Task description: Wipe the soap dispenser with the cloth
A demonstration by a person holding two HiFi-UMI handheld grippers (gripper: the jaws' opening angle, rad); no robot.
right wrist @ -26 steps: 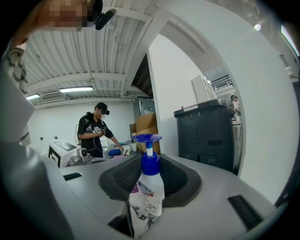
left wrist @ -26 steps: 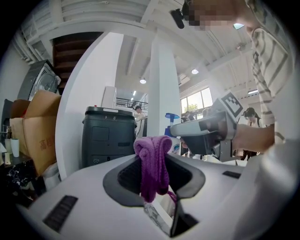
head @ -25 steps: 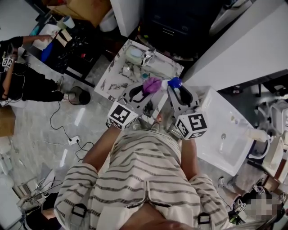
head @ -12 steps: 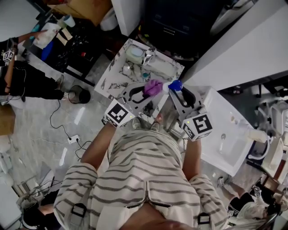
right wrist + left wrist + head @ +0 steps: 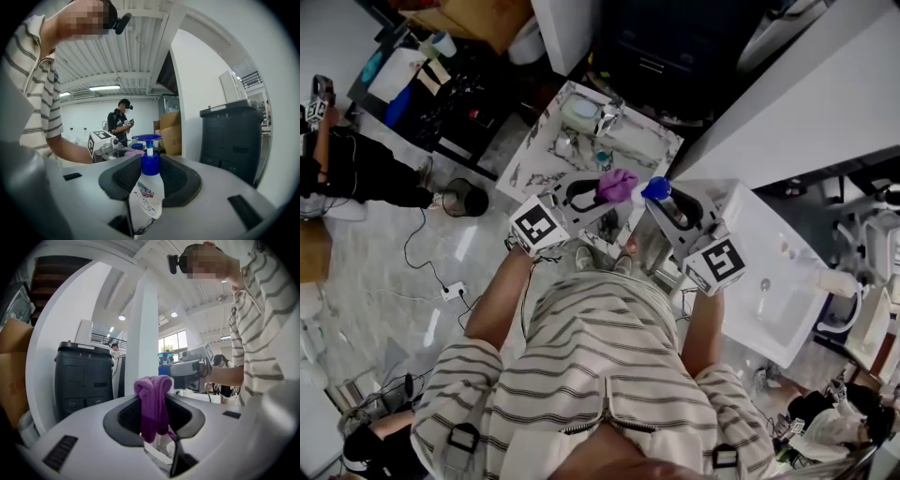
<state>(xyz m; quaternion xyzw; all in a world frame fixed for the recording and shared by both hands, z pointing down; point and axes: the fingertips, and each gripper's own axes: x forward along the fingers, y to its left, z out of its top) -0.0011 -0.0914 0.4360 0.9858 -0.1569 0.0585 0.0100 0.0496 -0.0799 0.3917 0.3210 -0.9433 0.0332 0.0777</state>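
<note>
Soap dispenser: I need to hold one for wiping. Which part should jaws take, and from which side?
Grip the soap dispenser across its clear body below the blue collar, coming from the base end, a pad each side of the label, as the right gripper does. The pump head sticks out for the cloth.

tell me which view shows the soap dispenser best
The right gripper view: the soap dispenser sits between the jaws, blue pump and label plain. The head view shows only its blue pump top, beside the purple cloth. In the left gripper view the cloth fills the jaws and the dispenser is not clearly visible.
</note>
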